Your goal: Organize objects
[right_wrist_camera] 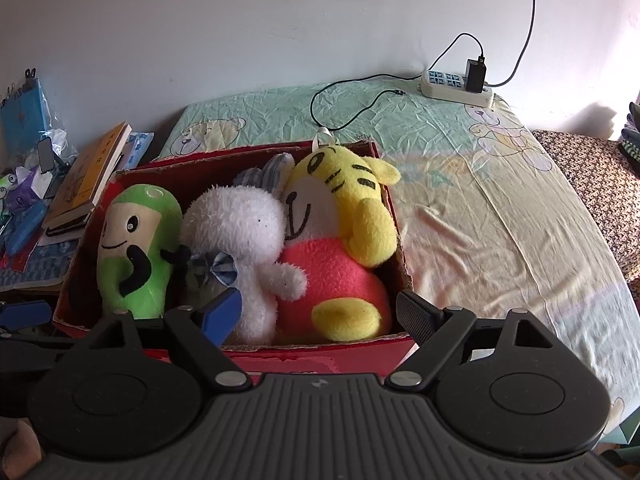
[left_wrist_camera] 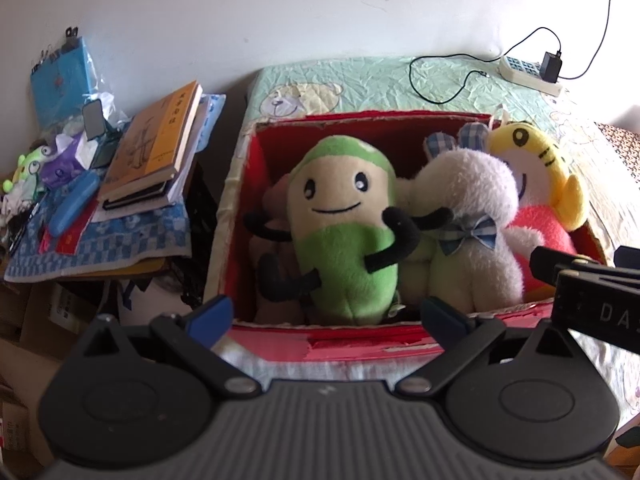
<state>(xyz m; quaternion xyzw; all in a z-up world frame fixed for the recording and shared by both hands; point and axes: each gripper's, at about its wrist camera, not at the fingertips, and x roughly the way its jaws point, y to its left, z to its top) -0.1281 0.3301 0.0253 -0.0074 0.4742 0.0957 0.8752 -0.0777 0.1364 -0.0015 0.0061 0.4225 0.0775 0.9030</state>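
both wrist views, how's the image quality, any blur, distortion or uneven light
Left wrist view: strong fisheye bending, dark corners, the left claw soft and out of focus up close, green plush sharp. Right wrist view: same curvature, the bed sheet bows, daylight brighter on its right side, the right claw blurred, yellow tiger plush crisp.

Red box (left_wrist_camera: 360, 350), green plush (left_wrist_camera: 344, 236), yellow-pink tiger (right_wrist_camera: 340, 236), white rabbit (right_wrist_camera: 240, 232).

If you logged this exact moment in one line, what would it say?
left gripper: open, empty | right gripper: open, empty | red box: green plush, white plush, yellow tiger plush inside | box on bed
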